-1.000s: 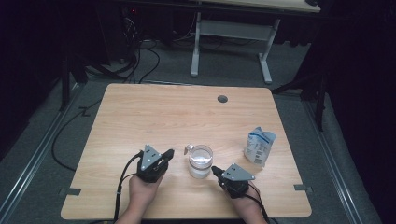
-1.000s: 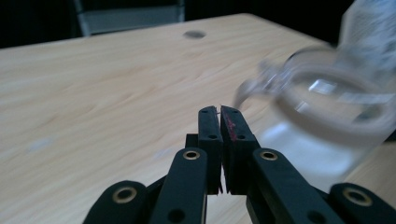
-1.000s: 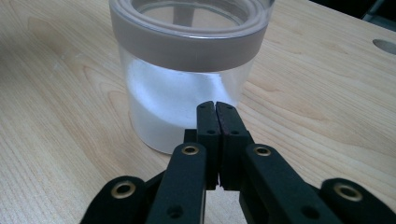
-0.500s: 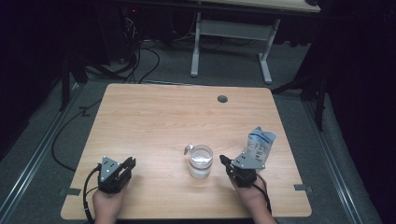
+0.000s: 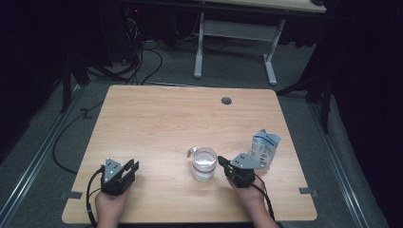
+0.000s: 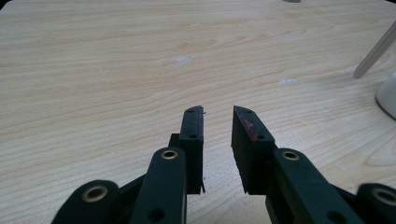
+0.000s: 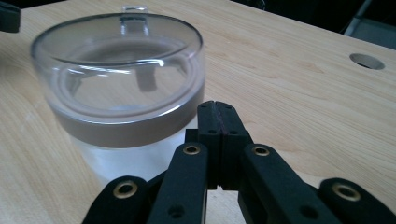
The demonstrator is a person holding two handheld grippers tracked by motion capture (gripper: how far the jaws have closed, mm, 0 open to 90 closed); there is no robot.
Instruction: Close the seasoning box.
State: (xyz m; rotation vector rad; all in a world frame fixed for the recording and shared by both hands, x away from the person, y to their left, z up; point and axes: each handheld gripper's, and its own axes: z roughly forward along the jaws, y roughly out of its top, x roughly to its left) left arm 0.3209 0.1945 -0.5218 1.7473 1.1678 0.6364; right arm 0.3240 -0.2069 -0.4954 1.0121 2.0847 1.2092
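A clear jar [image 5: 204, 164] with a transparent lid and a cloudy white base stands near the table's front middle. My right gripper [image 5: 221, 160] lies just right of it, jaws shut with nothing between them. In the right gripper view the jar [image 7: 119, 79] looms left of the closed jaw tips of the right gripper [image 7: 216, 105]. A white and blue pouch [image 5: 264, 149] stands upright behind the right hand. My left gripper [image 5: 129, 167] rests at the front left, far from the jar. The left gripper [image 6: 218, 109] has just been opening its jaws, a small gap over bare wood.
The wooden table [image 5: 157, 118] has a round cable hole [image 5: 226, 100] near its far edge. Beyond it stand a second table's white legs [image 5: 199, 47] and cables on the dark floor. A white rounded shape [image 6: 387, 95] sits at the right edge of the left gripper view.
My left hand has moved left, away from the jar, to the table's front left, and its jaws have parted. The right gripper has stayed beside the jar.
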